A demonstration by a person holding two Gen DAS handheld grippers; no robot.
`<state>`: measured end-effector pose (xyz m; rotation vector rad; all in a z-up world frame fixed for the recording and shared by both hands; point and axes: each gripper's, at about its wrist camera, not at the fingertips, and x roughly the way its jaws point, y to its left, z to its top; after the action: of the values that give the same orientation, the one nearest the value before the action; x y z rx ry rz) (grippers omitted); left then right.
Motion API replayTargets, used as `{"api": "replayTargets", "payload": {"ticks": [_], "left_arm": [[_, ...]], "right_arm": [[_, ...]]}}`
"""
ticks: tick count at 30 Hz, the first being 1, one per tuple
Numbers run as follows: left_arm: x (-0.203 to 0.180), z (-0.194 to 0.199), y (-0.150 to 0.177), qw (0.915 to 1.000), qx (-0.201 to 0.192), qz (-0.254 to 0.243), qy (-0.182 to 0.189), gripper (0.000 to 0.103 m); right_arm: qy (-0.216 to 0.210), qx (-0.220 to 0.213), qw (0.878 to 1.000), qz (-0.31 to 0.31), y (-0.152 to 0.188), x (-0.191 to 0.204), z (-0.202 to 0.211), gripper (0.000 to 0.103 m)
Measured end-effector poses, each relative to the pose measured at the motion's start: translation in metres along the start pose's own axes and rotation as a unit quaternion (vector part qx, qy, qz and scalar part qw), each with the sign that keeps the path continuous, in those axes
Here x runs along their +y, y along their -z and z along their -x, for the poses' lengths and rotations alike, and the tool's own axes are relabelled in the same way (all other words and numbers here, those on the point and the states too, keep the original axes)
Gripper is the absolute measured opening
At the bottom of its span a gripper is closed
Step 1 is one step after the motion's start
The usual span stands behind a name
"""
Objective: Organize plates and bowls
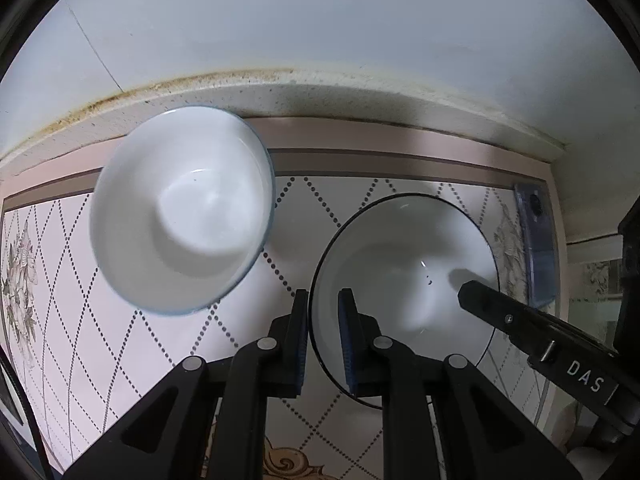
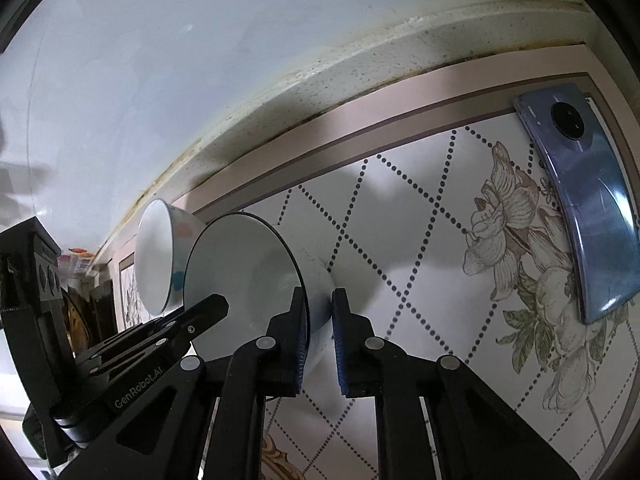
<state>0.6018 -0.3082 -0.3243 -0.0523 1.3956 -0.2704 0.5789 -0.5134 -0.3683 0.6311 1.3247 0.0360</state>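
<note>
Both grippers are clamping one black-rimmed bowl (image 1: 404, 276): left gripper (image 1: 323, 340) pinching its near-left rim, right gripper (image 2: 320, 340) apparently pinching the opposite wall; blue-rimmed bowl (image 1: 182, 208) is sitting just left.

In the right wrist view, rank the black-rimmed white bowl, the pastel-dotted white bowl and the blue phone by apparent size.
1. Black-rimmed white bowl, nearest the camera, which inflates it.
2. Blue phone, long and thin; close to the first, unsure.
3. Pastel-dotted white bowl, farther off and partly hidden.
</note>
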Motion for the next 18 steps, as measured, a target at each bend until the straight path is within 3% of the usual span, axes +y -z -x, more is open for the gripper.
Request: {"api": "replayTargets", "payload": {"ticks": [11, 18], "left_arm": [[-0.009, 0.051, 0.047, 0.9992, -0.025, -0.028, 0.011, 0.012], [-0.018, 0.086, 0.089, 0.9977, -0.040, -0.050, 0.021, 0.012]], "right_arm": [[-0.013, -0.015, 1.000, 0.010, 0.043, 0.005, 0.046, 0.014], [-0.010, -0.026, 0.999, 0.023, 0.098, 0.009, 0.084, 0.014]]}}
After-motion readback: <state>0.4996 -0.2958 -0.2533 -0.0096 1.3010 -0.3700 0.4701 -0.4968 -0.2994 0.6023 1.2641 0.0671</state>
